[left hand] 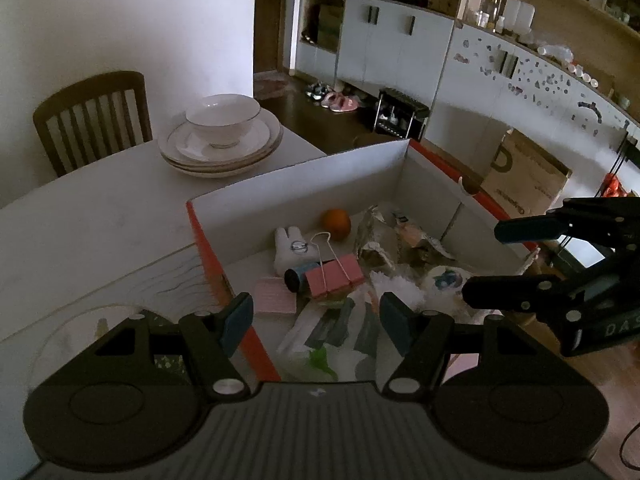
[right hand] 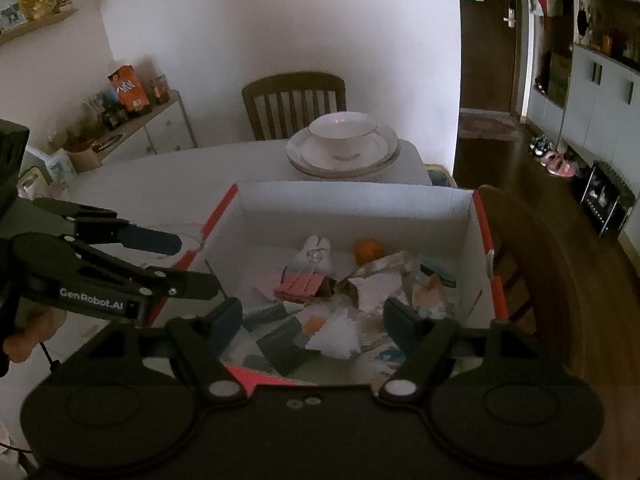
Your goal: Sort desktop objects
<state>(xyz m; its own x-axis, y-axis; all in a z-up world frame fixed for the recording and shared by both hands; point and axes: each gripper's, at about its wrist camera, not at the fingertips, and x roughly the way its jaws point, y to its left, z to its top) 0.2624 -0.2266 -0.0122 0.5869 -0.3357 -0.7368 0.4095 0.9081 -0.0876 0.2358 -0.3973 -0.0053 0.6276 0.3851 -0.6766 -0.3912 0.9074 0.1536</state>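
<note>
An open cardboard box (left hand: pixel 304 176) with red edges stands on the white table; it also shows in the right wrist view (right hand: pixel 352 204). Inside lie an orange (left hand: pixel 337 222) (right hand: pixel 368 251), a white plush rabbit (left hand: pixel 294 249) (right hand: pixel 314 256), a pink binder clip (left hand: pixel 334 278) (right hand: pixel 300 285), a pink notepad (left hand: pixel 274 295), a dark tube (left hand: pixel 298 276), foil wrappers (left hand: pixel 376 236) and plastic bags. My left gripper (left hand: pixel 316 326) (right hand: pixel 192 260) is open and empty above the box's near left edge. My right gripper (right hand: pixel 314 326) (left hand: pixel 480 262) is open and empty above the box's near side.
A stack of white plates with a bowl (left hand: pixel 222 136) (right hand: pixel 343 146) sits at the table's far end. A wooden chair (left hand: pixel 94 118) (right hand: pixel 294 102) stands behind it. A second chair (right hand: pixel 516 264) is right of the box. Cabinets (left hand: pixel 400 48) line the far wall.
</note>
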